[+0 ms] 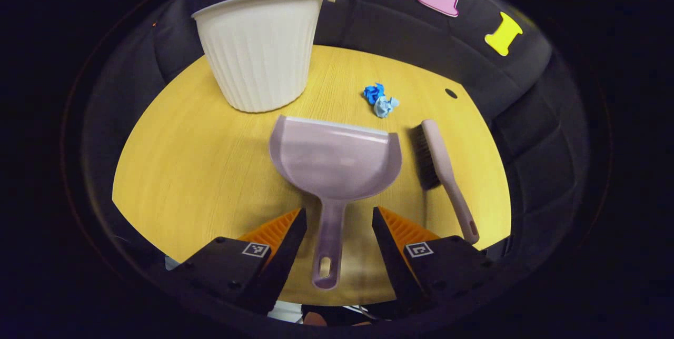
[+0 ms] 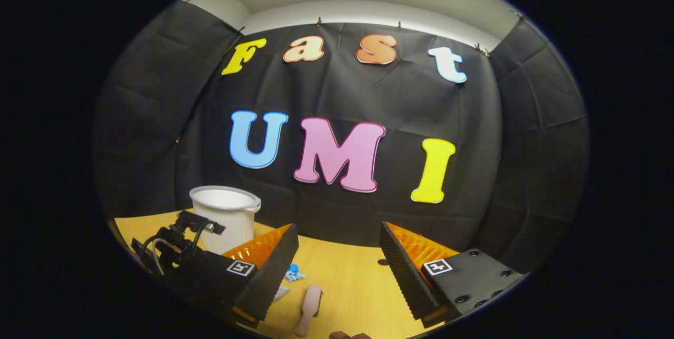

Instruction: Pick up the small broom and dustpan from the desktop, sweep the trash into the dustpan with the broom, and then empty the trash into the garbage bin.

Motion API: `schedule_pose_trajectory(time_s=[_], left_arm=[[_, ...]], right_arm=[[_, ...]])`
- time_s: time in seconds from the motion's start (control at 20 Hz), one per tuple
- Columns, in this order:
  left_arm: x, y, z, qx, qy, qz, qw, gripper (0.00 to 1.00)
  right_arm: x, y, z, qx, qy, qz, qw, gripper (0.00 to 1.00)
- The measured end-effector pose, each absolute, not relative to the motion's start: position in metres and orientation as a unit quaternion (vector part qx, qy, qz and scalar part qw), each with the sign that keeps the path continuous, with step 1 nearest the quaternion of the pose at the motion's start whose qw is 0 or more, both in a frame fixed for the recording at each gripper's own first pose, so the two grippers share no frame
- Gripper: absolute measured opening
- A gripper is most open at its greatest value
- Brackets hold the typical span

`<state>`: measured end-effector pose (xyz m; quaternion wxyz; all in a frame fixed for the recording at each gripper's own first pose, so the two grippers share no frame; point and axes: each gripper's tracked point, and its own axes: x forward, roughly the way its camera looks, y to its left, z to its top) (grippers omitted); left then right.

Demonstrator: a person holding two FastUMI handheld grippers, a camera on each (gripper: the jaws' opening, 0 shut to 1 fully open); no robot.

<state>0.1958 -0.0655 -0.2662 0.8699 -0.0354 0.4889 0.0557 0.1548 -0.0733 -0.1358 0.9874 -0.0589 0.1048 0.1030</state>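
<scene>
Lilac plastic dustpan (image 1: 337, 162) lies flat on the yellow wood desktop (image 1: 200, 170), its handle pointing to 6 o'clock, right between the spread fingers of the left gripper (image 1: 337, 233), which aren't touching it. Small broom (image 1: 442, 170) sits just beside the pan at 3 o'clock, crumpled blue trash (image 1: 380, 100) at 1 o'clock, white ribbed garbage bin (image 1: 260, 52) at 11. Right gripper (image 2: 337, 260) hangs wide open over the desk, gripping nothing, broom at its 6-7 o'clock.
</scene>
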Motion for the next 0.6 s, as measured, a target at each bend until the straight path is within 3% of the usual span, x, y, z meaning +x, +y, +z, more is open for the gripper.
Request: schedule_pose_trajectory(time_s=[0.15,0.5,0.6], left_arm=[[0.204,-0.044,-0.286,0.019,0.548,0.105,0.830,0.76],[0.223,-0.057,-0.316,-0.009,0.640,0.104,0.761,0.77],[0.231,-0.058,-0.314,-0.020,0.636,0.111,0.763,0.73]], right_arm=[[0.167,-0.086,-0.156,-0.058,0.126,0.108,0.984,0.99],[0.179,-0.104,-0.165,-0.074,0.120,0.100,0.985,1.00],[0.176,-0.104,-0.173,-0.078,0.136,0.103,0.982,1.00]])
